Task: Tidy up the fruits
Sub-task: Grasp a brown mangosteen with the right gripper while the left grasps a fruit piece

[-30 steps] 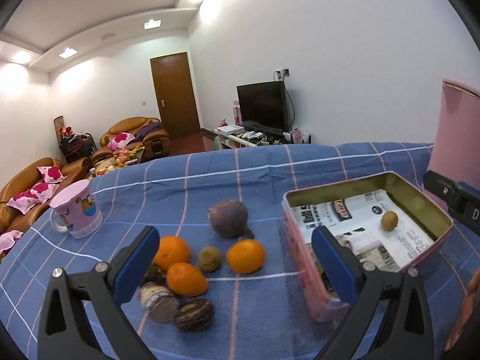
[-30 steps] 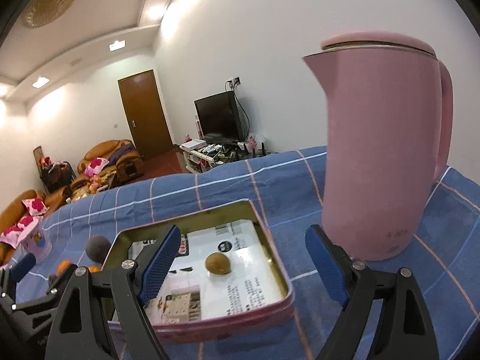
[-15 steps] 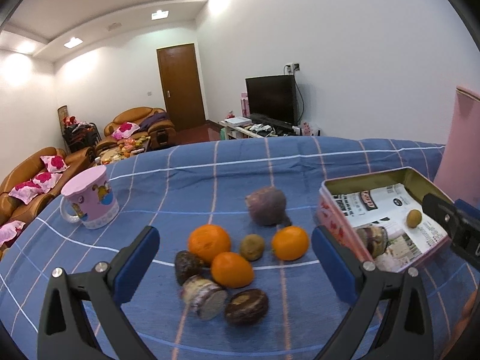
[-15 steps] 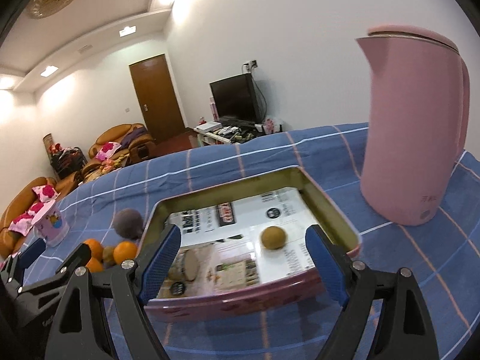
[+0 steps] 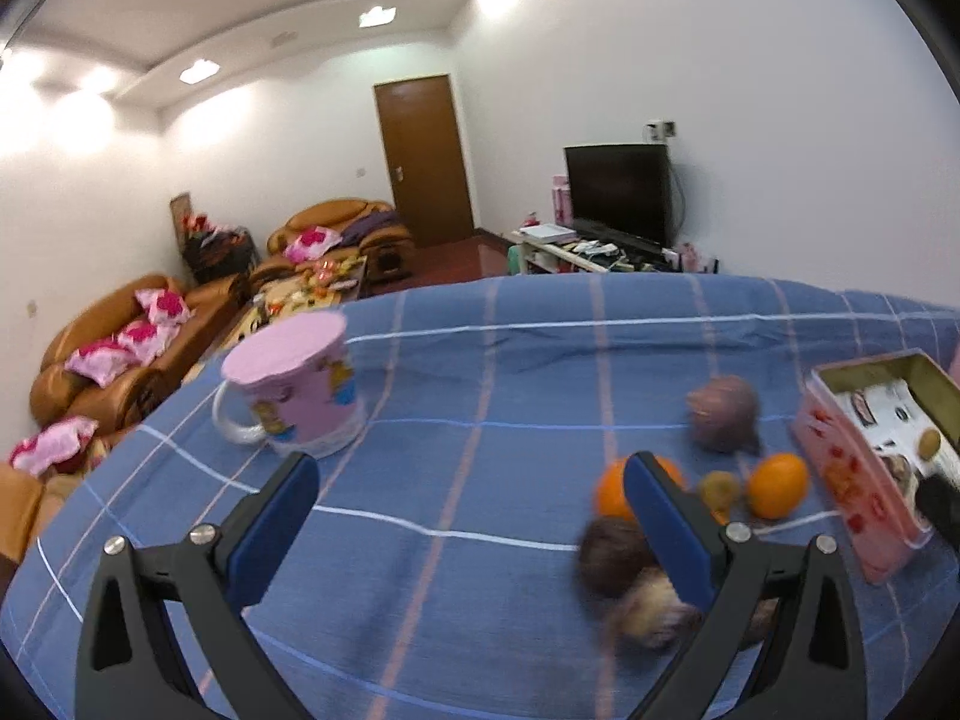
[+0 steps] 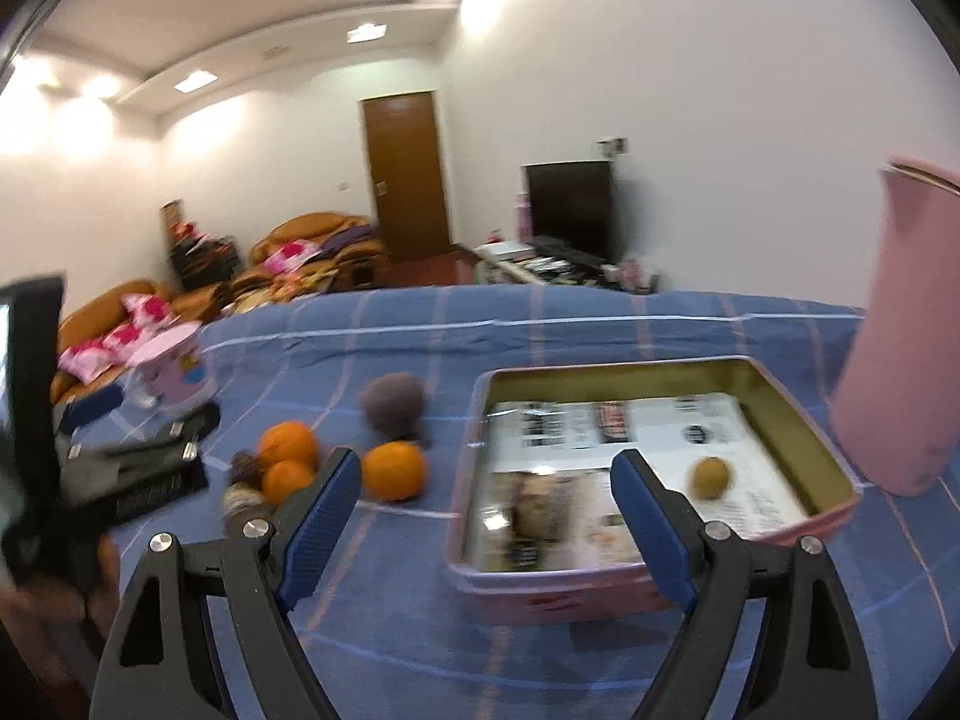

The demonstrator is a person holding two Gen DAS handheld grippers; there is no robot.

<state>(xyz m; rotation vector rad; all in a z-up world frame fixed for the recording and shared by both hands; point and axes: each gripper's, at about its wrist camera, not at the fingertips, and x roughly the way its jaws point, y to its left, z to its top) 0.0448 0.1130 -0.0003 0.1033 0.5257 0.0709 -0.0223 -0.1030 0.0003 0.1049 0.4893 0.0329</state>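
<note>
Both my left gripper (image 5: 468, 516) and right gripper (image 6: 486, 504) gape empty; lower-right oranges (image 5: 777, 485) (round) might roll if nudged.

A pink mug (image 5: 292, 383) and pink kettle (image 6: 906, 336) stand on the blue checked tablecloth (image 5: 480, 372).

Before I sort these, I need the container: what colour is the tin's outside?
Pink, gold inside; the tin shows best in the right wrist view.
</note>
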